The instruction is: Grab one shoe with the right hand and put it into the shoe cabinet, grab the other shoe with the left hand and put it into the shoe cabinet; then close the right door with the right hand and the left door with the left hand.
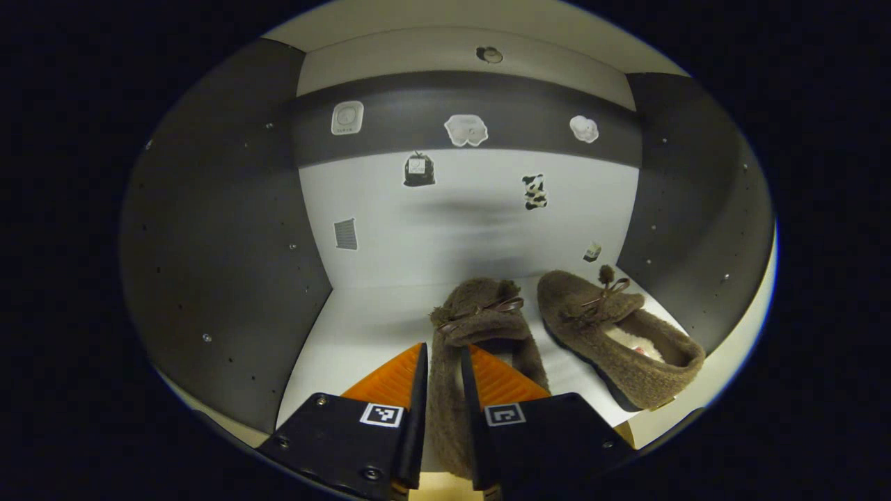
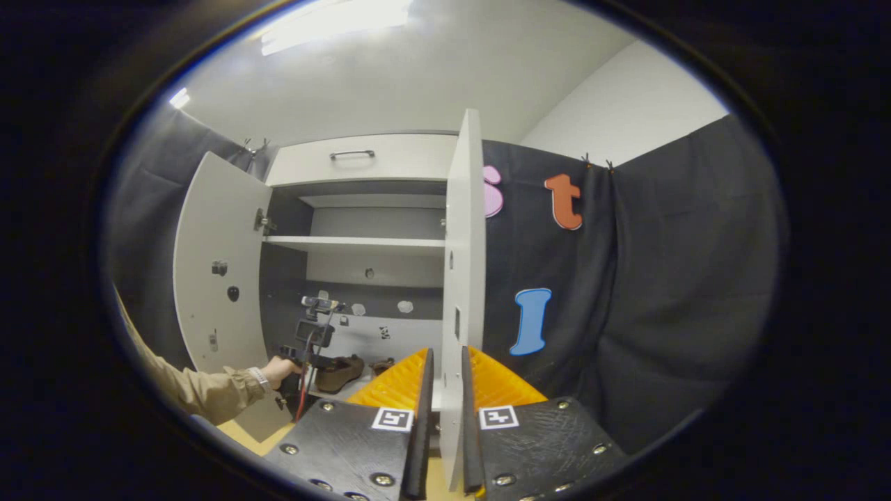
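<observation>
Shoe pinched in your left claw; right claw narrow astride door edge, so swinging it early strikes your left hand.

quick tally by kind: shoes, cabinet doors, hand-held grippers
shoes: 2, one pinched by the left hand-held gripper, one beside it
cabinet doors: 2, left, right, both open
hand-held grippers: 2, incl. right
total: 6

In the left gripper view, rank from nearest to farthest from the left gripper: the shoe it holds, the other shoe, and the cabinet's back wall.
1. Held shoe, pinched between the left gripper fingers.
2. Other shoe, to the right on the cabinet floor.
3. Back wall, behind both shoes.
</observation>
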